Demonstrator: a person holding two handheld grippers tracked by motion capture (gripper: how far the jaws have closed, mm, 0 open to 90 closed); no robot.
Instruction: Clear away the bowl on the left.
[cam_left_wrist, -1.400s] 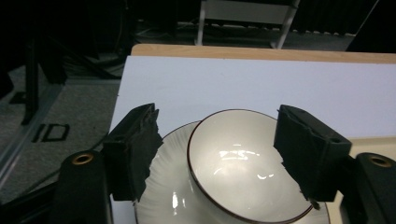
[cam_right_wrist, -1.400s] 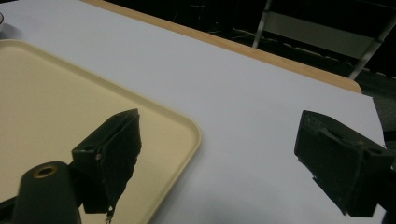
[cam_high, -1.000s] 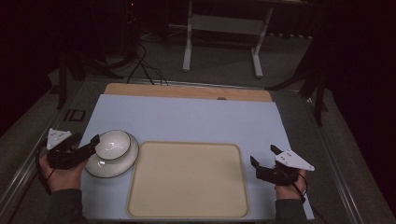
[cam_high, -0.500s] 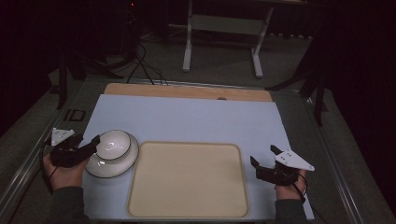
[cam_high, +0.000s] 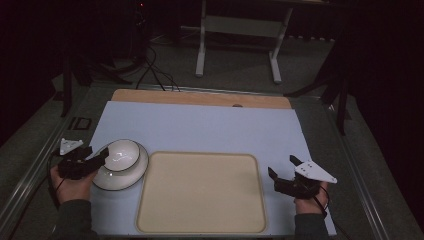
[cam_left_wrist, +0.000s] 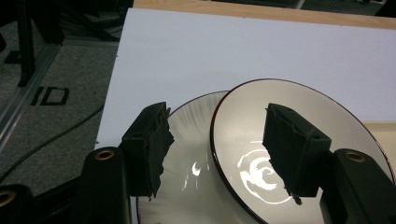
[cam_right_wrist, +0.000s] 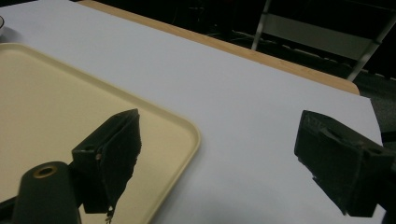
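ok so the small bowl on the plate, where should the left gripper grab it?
Grip the bowl by its near left rim, coming from the left, where the left gripper already straddles it with open jaws. The thin, raised, dark-edged lip overhangs the plate, so one jaw fits inside and one outside.

Both grippers (cam_high: 100, 159) (cam_high: 281, 167) are black, blocky-jawed, brass-eyeleted — each topped by a grey three-cornered plate; dark sleeves (cam_high: 75, 220).

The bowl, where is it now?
In the high view the bowl sits on a plate at the table's left, beside the tray, between the left gripper's open jaws.
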